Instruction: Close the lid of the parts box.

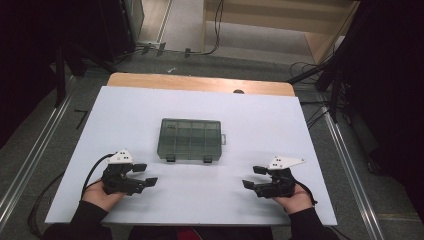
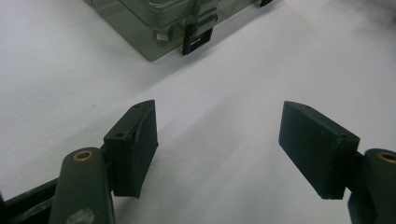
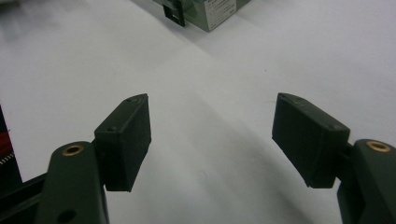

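Box (image 1: 190,139) sits shut and untouched mid-table, both latches down, while the left gripper (image 1: 142,175) and right gripper (image 1: 254,177) wait near it with jaws wide open and empty.

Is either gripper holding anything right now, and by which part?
Nothing is held. The left gripper and right gripper are both open, short of the closed compartment box.

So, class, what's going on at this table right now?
A person sits at a white table, holding tongs in each hand. The left tongs and right tongs both rest open near the table's front edge, gripping nothing. Between them and further back lies a grey-green compartment box, lid shut, its two black latches facing the person. Neither tongs touch the box.
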`<state>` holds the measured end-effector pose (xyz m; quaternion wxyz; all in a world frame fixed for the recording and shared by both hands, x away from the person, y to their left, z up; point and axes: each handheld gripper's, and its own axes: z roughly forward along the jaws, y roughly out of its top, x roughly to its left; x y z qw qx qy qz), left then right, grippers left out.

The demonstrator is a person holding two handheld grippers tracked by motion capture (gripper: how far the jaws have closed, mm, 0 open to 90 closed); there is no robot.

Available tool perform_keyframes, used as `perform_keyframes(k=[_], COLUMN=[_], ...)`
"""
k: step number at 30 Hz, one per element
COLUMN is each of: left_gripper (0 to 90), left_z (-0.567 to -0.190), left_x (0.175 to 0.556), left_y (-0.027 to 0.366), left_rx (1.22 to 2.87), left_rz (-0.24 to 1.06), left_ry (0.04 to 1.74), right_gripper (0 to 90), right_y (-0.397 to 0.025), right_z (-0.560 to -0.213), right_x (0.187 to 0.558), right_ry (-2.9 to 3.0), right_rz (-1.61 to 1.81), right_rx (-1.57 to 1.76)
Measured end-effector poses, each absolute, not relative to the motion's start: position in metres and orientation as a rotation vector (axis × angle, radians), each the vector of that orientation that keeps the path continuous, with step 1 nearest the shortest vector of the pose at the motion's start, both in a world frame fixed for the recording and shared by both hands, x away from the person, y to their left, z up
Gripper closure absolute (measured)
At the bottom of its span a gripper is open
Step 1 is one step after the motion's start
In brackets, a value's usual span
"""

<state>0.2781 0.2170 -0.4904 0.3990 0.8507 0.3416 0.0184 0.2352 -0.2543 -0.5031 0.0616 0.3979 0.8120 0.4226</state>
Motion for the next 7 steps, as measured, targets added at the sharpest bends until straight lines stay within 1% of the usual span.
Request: perform_keyframes(k=[7], left_gripper=[28.5], left_z=[-0.4904], left_x=[0.2783], left_y=[0.2178], left_rx=[2.154], left_rz=[0.066], left_ry=[0.872], right_gripper=[27.1], right_y=[-0.2545], right_z=[-0.5031], right_x=[0.2354], right_ry=[2.455], right_rz=[1.277], right_rx=[1.207])
